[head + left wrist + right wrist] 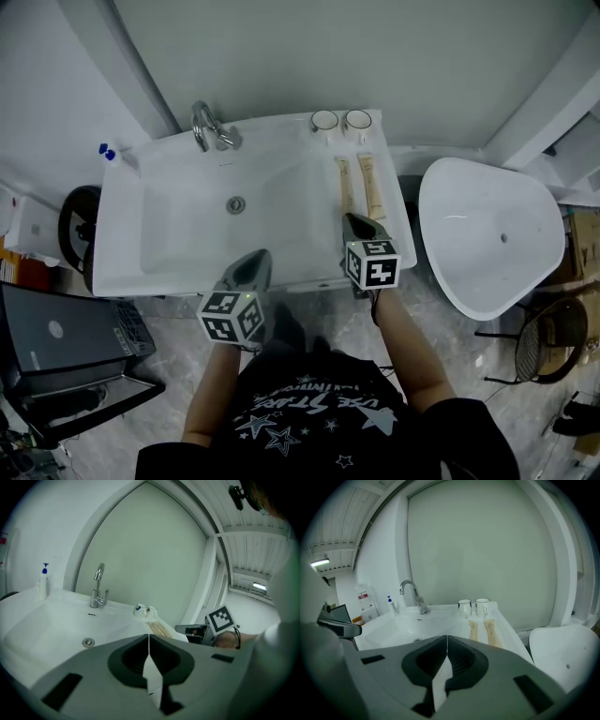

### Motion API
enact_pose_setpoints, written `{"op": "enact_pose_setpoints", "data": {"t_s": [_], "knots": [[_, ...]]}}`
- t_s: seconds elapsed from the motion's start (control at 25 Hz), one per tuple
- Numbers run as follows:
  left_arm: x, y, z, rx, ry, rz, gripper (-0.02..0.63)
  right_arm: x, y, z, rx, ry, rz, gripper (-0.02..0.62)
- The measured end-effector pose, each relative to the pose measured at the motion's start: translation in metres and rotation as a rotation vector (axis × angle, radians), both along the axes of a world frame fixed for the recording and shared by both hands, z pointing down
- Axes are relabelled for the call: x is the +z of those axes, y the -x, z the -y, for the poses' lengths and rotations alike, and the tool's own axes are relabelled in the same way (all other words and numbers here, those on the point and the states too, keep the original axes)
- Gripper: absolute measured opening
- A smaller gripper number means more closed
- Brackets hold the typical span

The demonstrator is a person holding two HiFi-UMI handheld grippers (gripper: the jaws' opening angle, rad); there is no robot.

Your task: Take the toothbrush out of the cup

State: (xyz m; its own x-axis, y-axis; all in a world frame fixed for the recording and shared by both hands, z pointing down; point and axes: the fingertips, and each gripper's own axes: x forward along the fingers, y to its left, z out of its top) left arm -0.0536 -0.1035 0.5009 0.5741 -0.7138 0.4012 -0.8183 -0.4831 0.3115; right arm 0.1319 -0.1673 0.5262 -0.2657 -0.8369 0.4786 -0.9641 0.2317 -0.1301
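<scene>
Black tee [314, 417] with white stars and scripty lettering printed on it, forearms bare. The left tongs [256, 260] and right tongs [353, 223] are matte grey wedges, each carrying a white marker cube [232, 317] with black squares.

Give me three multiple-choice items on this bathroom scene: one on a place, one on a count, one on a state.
1. Where do the two cups stand?
A. in the basin by the drain
B. on the floor
C. at the back right corner of the sink

2. How many tan packets lie on the right ledge?
A. one
B. two
C. four

3. How is the left gripper?
A. shut on nothing
B. shut on a cup
C. wide open

Answers:
1 C: the head view shows both on the rim, just behind the packets.
2 B: two lie side by side, lengthwise.
3 A: in the left gripper view its jaws meet with nothing between them.
</scene>
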Motion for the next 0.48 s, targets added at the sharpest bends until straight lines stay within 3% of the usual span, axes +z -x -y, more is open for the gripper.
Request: {"op": "enact_pose_setpoints", "data": {"t_s": [0.48], "knots": [[-0.003,-0.013,-0.083,-0.074,-0.019,0.020,0.021,0.015,0.009,-0.076,-0.140,0.023,0.017,0.014]]}}
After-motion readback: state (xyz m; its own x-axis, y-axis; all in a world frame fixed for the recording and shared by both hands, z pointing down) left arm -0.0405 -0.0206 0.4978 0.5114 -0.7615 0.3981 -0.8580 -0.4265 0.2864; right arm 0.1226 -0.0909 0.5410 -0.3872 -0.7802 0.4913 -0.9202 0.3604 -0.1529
